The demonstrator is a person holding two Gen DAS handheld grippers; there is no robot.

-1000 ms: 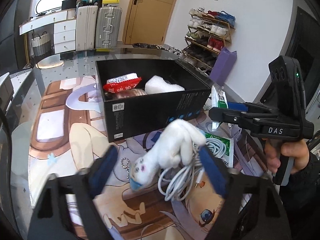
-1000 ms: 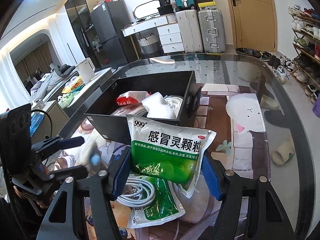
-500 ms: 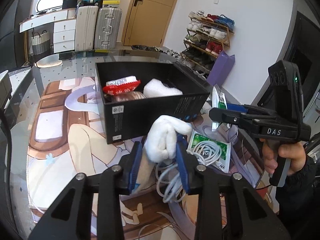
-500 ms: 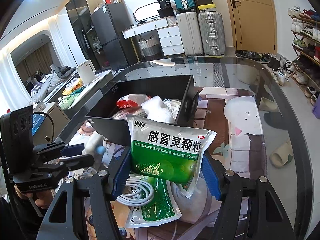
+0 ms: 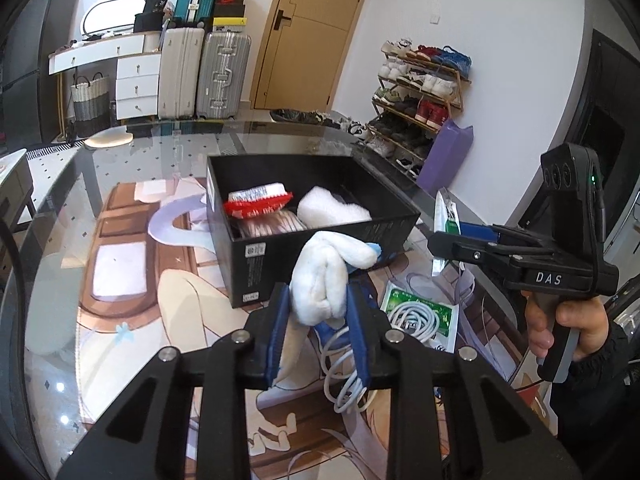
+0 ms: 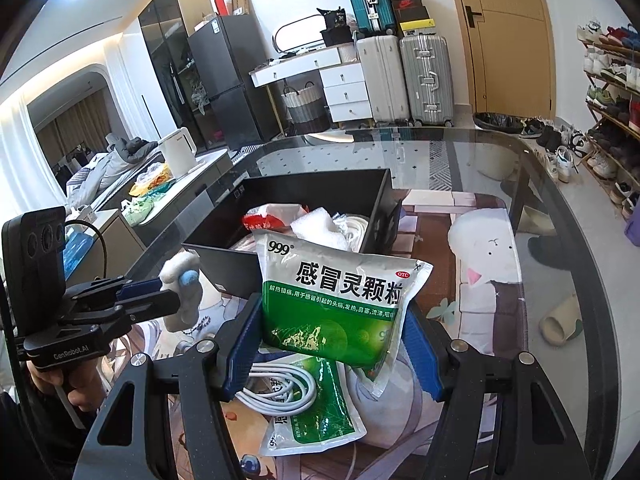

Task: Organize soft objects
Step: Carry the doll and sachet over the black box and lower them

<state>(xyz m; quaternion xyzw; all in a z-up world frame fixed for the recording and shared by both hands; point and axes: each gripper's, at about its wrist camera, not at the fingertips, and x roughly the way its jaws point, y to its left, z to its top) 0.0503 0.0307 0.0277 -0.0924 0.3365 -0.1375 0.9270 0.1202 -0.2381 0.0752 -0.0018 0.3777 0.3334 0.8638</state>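
Note:
My left gripper is shut on a white plush toy, lifted just in front of the black box. In the right wrist view the same toy sticks out of the left gripper beside the box. My right gripper is shut on a green and white medicine pouch, held above the table near the box's front wall. Inside the box lie a red packet and a white foam piece.
On the glass table under the right gripper lie a white coiled cable and a second green pouch. A printed mat covers the table. Suitcases and a shoe rack stand beyond the table.
The left gripper's jaws closed on the plush toy and raised it off the mat toward the box. The right gripper kept still with the pouch in it.

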